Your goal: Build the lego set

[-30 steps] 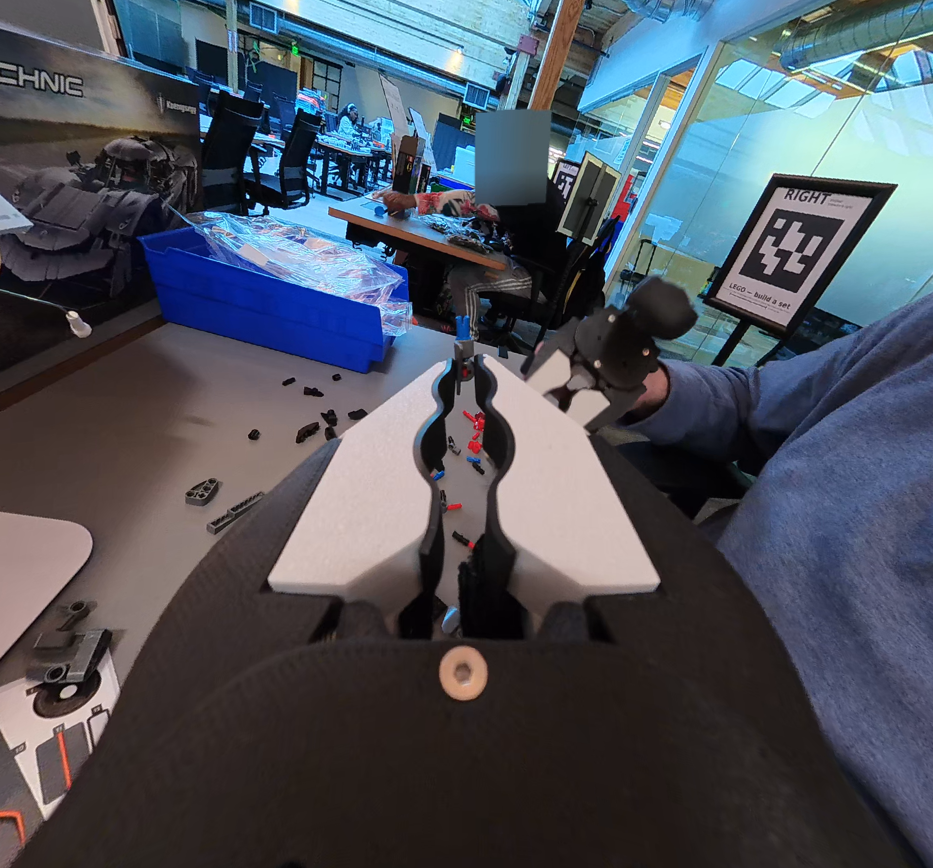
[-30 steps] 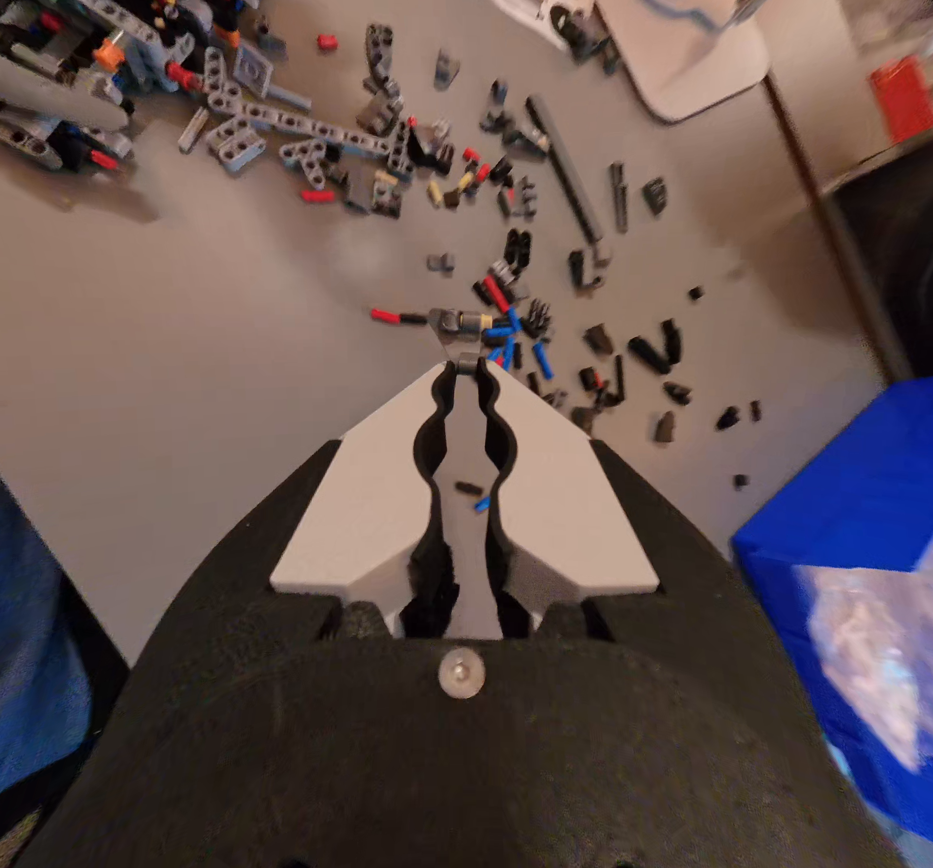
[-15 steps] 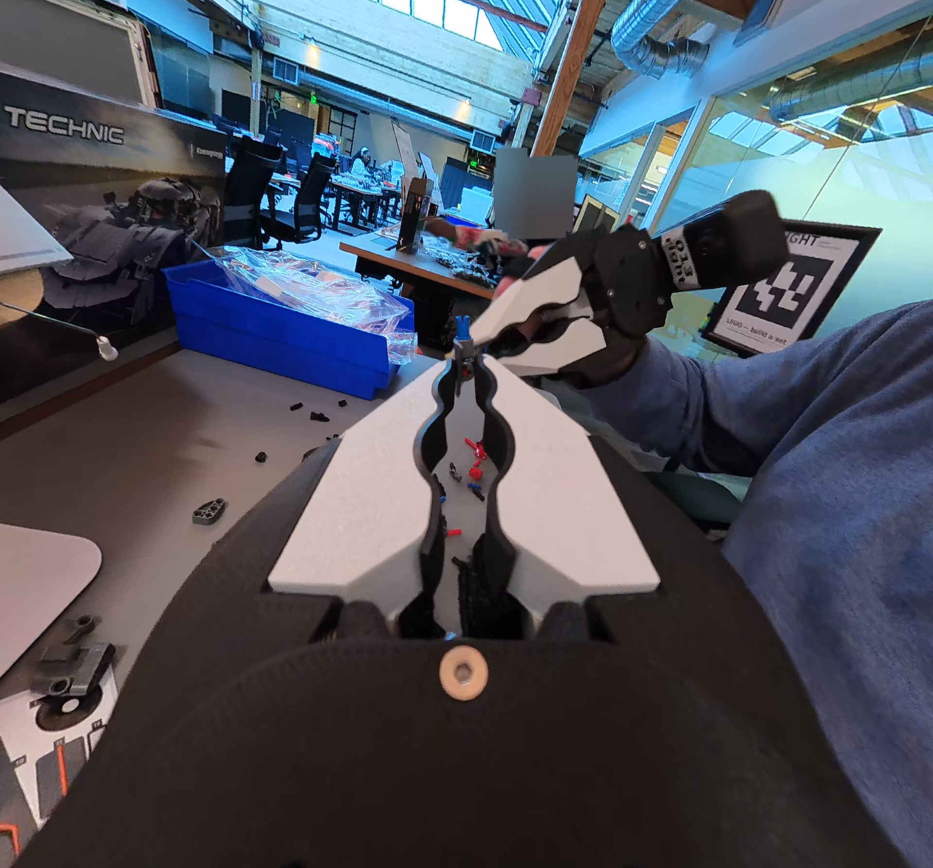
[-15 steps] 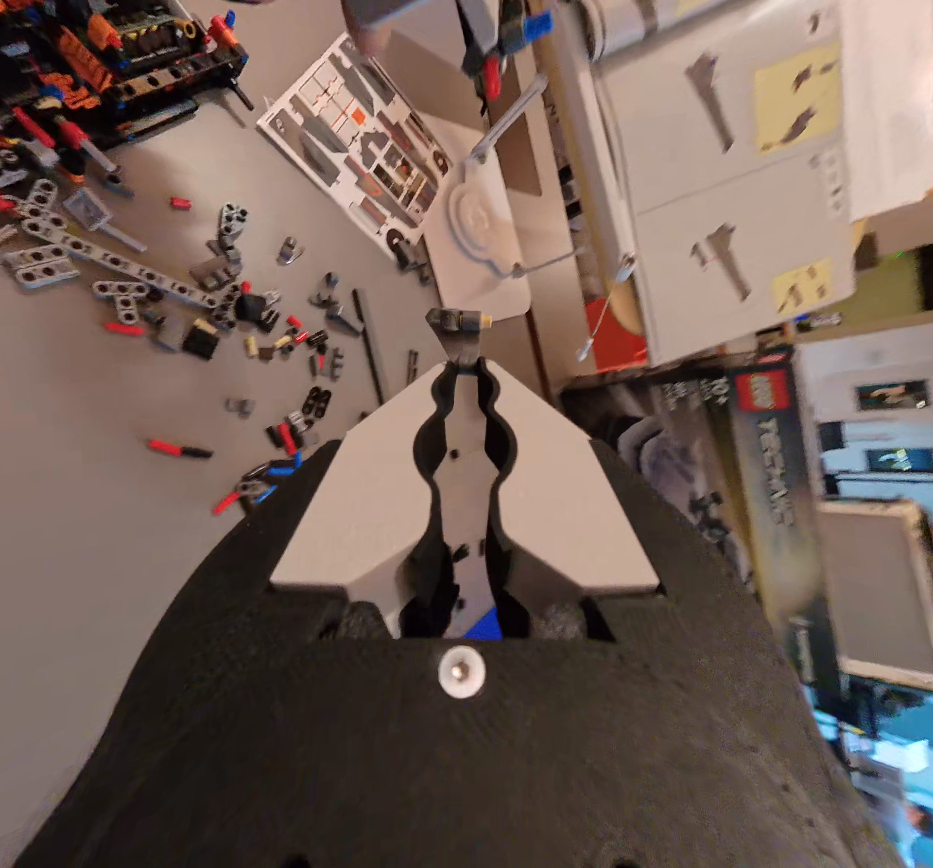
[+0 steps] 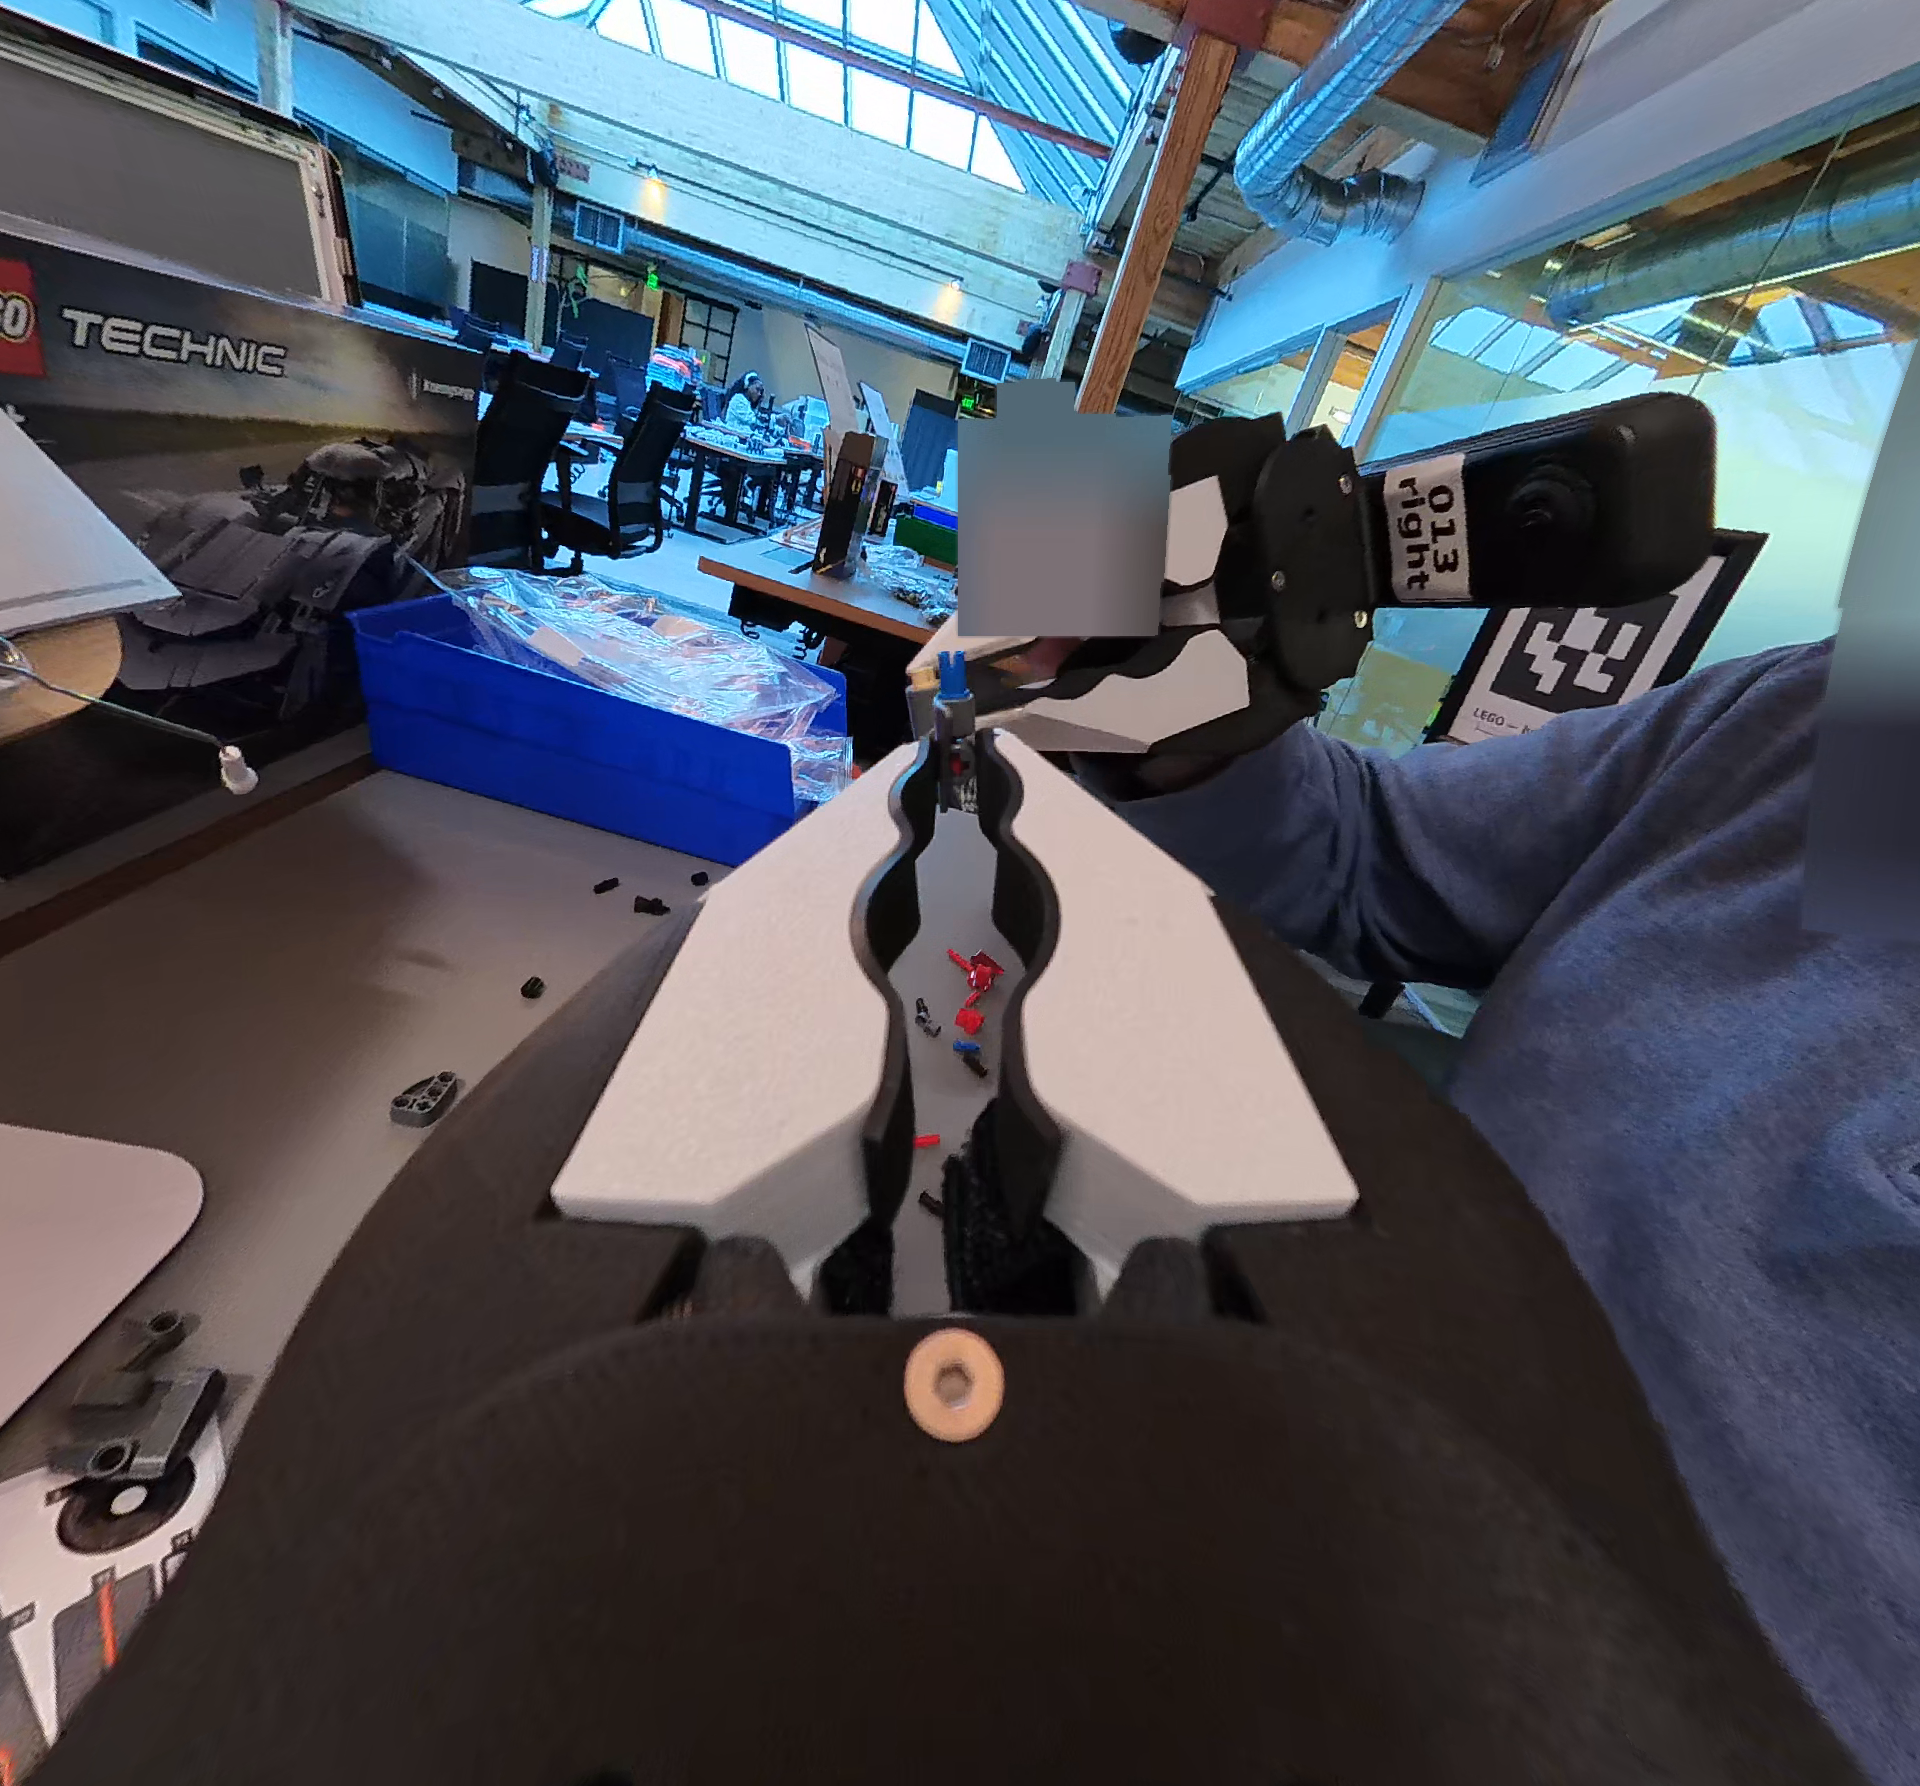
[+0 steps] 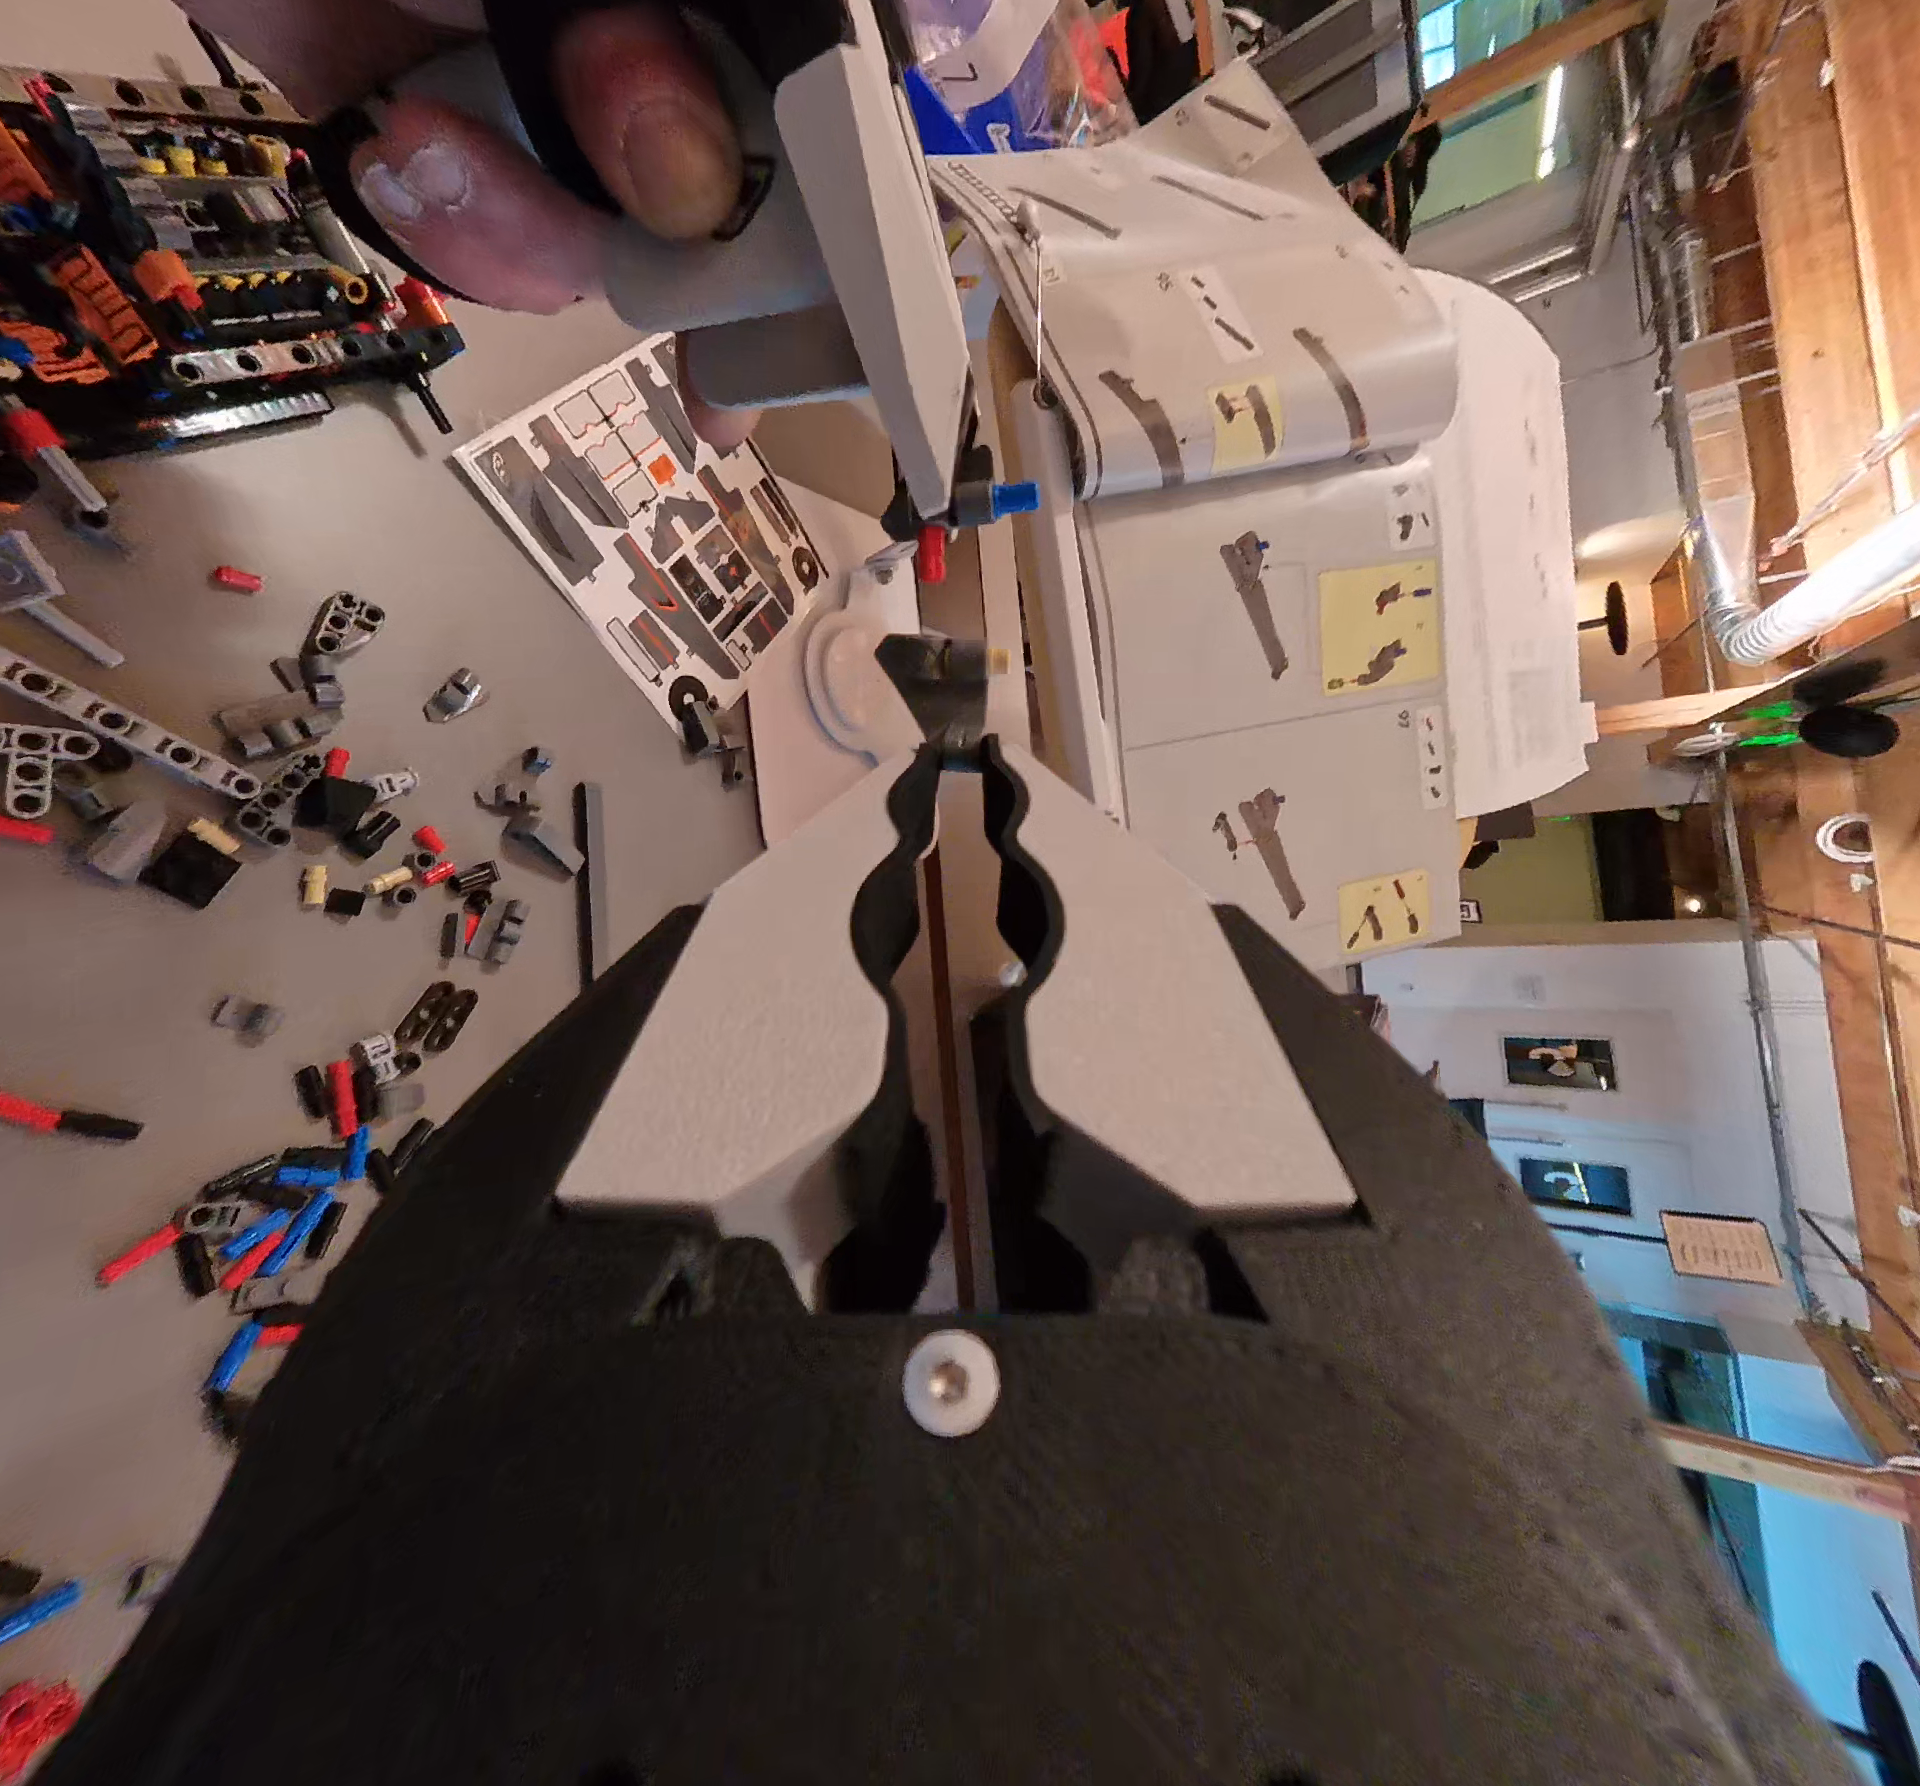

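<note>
Holding both parts up in the air over the counter (image 5: 260, 926), off its right edge. My left gripper (image 5: 951, 760) is clamped on a small grey connector with blue pin (image 5: 948, 697), pin end pointing up out of the tips. My right gripper (image 6: 951, 749) is clamped on a dark grey angled piece (image 6: 935, 671).

Key relation: in the left wrist view the right gripper (image 5: 940, 666) comes in sideways from the right, tips just beside the blue pin, roughly square to its long axis. I'd guess mating needs the angled piece's hole lined up on that pin.

The right wrist view shows a gap between the two parts, plus loose pieces (image 6: 343, 863), sticker sheet (image 6: 665, 531), instruction booklet (image 6: 1299, 593) and the half-built model (image 6: 156, 261). The left view hides the gap and shows the blue bin (image 5: 582, 739).
</note>
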Available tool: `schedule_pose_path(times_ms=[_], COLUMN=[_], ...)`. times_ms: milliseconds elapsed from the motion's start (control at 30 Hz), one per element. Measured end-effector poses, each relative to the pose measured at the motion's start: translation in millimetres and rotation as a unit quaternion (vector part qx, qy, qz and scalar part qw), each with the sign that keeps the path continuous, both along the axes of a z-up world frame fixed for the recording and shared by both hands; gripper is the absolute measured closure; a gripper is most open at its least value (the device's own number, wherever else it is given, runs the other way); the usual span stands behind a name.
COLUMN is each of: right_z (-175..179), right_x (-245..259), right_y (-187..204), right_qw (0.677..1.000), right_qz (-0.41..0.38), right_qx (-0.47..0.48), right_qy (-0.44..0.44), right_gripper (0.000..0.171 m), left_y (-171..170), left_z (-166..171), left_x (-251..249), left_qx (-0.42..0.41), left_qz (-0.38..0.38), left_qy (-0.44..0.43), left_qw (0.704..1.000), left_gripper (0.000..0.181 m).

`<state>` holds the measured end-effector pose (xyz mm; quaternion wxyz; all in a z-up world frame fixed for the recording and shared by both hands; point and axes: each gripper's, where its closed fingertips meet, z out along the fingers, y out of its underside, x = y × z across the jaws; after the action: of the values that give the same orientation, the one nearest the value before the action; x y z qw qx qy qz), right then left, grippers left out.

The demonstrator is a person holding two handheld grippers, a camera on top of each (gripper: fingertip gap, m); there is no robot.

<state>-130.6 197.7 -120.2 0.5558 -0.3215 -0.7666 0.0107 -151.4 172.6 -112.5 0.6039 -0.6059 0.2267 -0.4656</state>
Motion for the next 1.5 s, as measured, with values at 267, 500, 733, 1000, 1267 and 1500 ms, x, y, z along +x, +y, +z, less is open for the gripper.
schedule_pose_path(times_ms=[267,500,733,1000,1267,1500], right_z=[5.2,4.8,5.8,8.2,7.6,11.0], right_x=[-6.6,-9.1,-11.1,-12.9,-16.0,-18.2], right_y=[-5.3,-5.2,-4.1,-3.4,-2.0,-1.6], right_qw=[1.000,1.000,1.000,0.998,0.998,0.997], right_qz=[0.017,0.016,-0.002,-0.036,-0.057,-0.074], right_qx=[-0.002,0.005,0.031,0.044,0.030,-0.018], right_qy=[0.009,0.005,0.002,0.006,0.008,0.025], right_gripper=[0.165,0.165,0.165,0.165,0.166,0.166], left_y=[0.5,1.8,3.3,5.4,9.0,10.1], left_z=[1.6,0.0,-0.1,1.2,-0.6,2.8], left_x=[-2.3,-2.7,-4.0,-5.9,-10.1,-12.4], left_qx=[0.002,-0.001,0.003,0.018,0.013,0.027], left_qz=[0.010,0.013,0.024,0.062,0.087,0.112], left_qy=[0.003,0.005,0.011,0.035,0.044,0.035], left_qw=[1.000,1.000,1.000,0.997,0.995,0.993], left_gripper=[0.176,0.176,0.176,0.176,0.176,0.176])
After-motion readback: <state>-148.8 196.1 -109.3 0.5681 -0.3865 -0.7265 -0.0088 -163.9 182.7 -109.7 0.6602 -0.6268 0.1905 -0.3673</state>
